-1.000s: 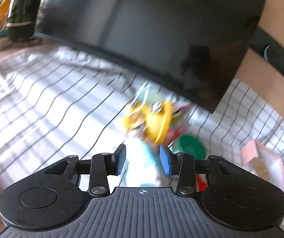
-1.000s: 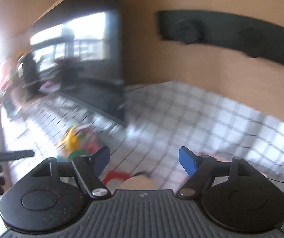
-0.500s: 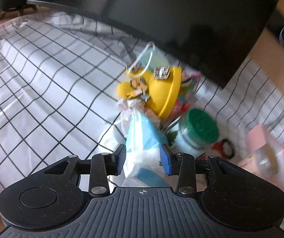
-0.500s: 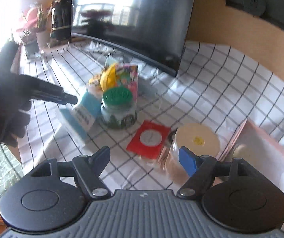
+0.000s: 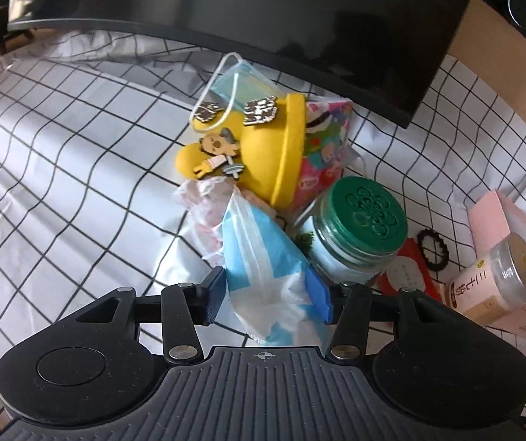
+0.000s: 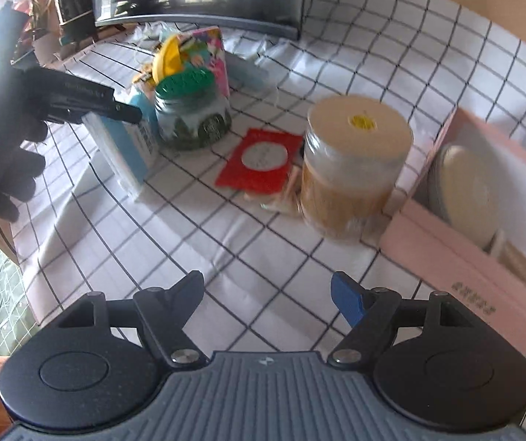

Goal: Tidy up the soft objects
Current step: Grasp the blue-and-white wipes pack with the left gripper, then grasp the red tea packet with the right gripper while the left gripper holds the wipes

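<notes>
While your left tool [image 5: 268,296] clamps the blue-and-white tissue pack [image 5: 263,257] just beside the green-lidded jar [image 5: 358,235] on the checked counter [image 5: 60,169], your right tool [image 6: 266,294] hangs with fingers apart above bare cloth, short of the tan jar [image 6: 351,169] and pink box [image 6: 483,257].

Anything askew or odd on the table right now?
The tissue pack stands tilted, clamped in the left tongs, its wrapper crumpled. The yellow hat lies tipped on its side against the colourful pouch. Nothing spilled.
</notes>
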